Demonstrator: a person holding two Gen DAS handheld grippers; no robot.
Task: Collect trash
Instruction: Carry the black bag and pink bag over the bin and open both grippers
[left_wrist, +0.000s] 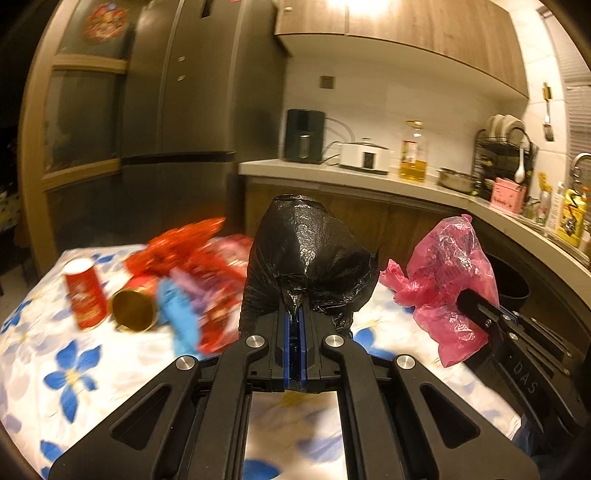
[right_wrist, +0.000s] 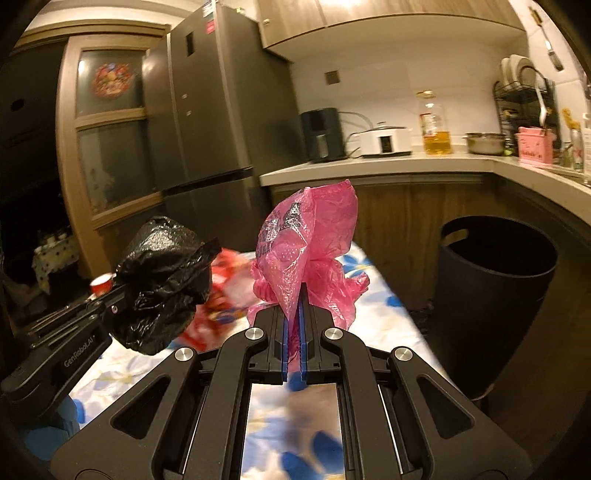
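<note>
- Left wrist view: the left gripper (left_wrist: 295, 325) is pinched on a black bag (left_wrist: 306, 266), which bulges up past the closed tips; it should be carried level so the thin film is not pulled free; loose wrappers (left_wrist: 207, 266) and a red can (left_wrist: 84, 293), blurred, lie on the floral table (left_wrist: 74, 369).
- Right wrist view: the right gripper (right_wrist: 294, 325) is clamped on a pink bag (right_wrist: 306, 251), standing above the pressed-together jaws; the black bin (right_wrist: 495, 295), beside the table, is probably the target.

Left gripper (left_wrist: 295, 314) clamps black bag (left_wrist: 306, 258); right gripper (left_wrist: 476, 306) clamps pink bag (left_wrist: 450, 280).
</note>
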